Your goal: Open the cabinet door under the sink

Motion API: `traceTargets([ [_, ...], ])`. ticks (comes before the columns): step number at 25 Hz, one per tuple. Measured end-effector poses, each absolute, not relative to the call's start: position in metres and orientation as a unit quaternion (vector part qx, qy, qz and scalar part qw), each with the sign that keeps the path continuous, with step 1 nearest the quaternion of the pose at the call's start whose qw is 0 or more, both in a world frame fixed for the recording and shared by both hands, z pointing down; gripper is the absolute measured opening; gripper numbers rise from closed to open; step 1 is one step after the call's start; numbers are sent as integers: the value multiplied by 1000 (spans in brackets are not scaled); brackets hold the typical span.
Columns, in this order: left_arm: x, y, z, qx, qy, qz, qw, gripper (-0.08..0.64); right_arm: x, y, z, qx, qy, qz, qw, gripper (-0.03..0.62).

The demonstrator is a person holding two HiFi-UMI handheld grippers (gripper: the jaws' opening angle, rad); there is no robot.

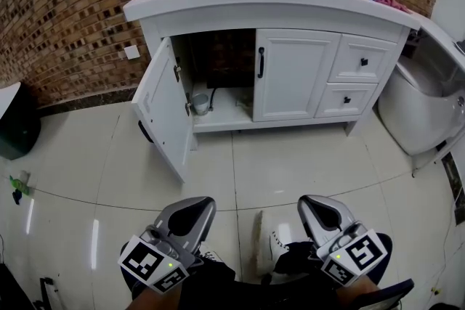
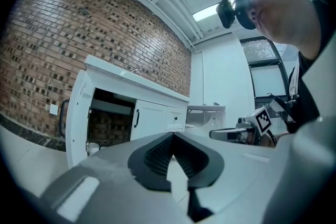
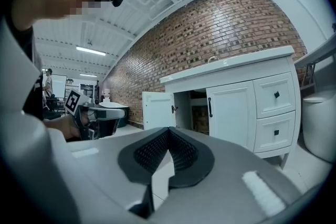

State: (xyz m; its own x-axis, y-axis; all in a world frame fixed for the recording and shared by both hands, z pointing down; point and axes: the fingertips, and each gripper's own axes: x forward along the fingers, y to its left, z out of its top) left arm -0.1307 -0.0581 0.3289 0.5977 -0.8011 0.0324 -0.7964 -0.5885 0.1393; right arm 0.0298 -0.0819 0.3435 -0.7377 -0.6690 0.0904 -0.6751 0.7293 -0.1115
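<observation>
Two claws sit nearest, left claw (image 1: pixel 195 208) and right claw (image 1: pixel 317 205), each with jaws together and empty, well back from the sink cabinet (image 1: pixel 290 17). Its left door (image 1: pixel 161 109) hangs wide open, so the task looks finished. No further reach seems needed.

I read left gripper (image 1: pixel 195 205) held low ahead of body, pointing level and forward. Jaws together, tips meeting, nothing between them. Right gripper (image 1: pixel 320 204) alongside, well apart from left, same level pose. Its jaws also closed, nothing in them. I see pair side by side, roughly parallel, marker cubes at rear ends, nearest me.
</observation>
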Motion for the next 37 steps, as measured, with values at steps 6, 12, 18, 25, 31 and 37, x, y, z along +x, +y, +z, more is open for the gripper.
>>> traceTargets([
  [6, -133, -59, 328, 889, -453, -17, 67, 5, 29, -83, 342, 362, -930, 63, 24, 8],
  [12, -132, -56, 327, 889, -452, -18, 68, 5, 26, -79, 344, 357, -932, 55, 35, 8],
  [18, -131, -56, 327, 891, -450, -19, 67, 5, 23, -79, 342, 354, -933, 50, 36, 8],
  [25, -130, -56, 328, 891, -449, -18, 68, 5, 22, -80, 339, 353, -934, 45, 38, 8],
  [31, -129, -57, 328, 891, -449, -17, 68, 5, 23, -80, 338, 355, -933, 41, 38, 8],
  [37, -131, -59, 327, 889, -453, -19, 65, 5, 24, -81, 339, 356, -933, 41, 37, 8],
])
